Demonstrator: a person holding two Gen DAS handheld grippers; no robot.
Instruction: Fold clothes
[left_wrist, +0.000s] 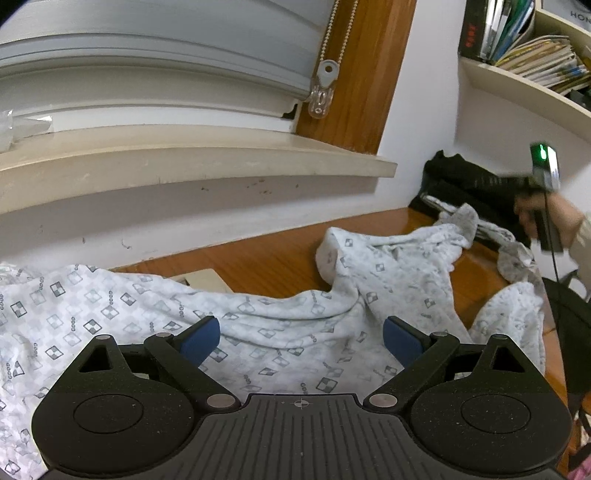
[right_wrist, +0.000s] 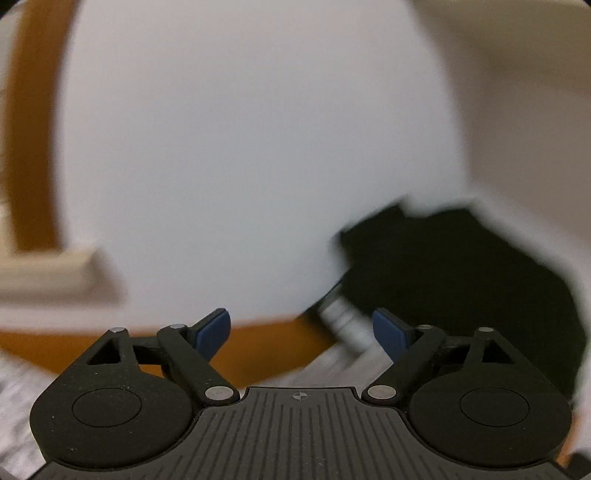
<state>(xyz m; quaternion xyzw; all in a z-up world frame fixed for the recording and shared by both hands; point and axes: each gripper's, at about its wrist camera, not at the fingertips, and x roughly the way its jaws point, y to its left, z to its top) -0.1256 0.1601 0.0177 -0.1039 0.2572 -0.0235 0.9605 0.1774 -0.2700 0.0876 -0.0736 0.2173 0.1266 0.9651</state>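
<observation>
A wooden worktop (left_wrist: 280, 258) under a windowsill carries a rumpled patterned garment (left_wrist: 258, 332); left claw (left_wrist: 301, 338) and right claw (right_wrist: 301, 332) both gape empty.

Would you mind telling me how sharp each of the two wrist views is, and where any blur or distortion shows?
Left wrist view: mostly sharp, the patterned garment crisp; only the person's hand with the other device is smeared; fisheye bends the window sill. Right wrist view: heavy motion blur on wall and black clothing, while the right hand-held gripper itself stays sharp.
</observation>
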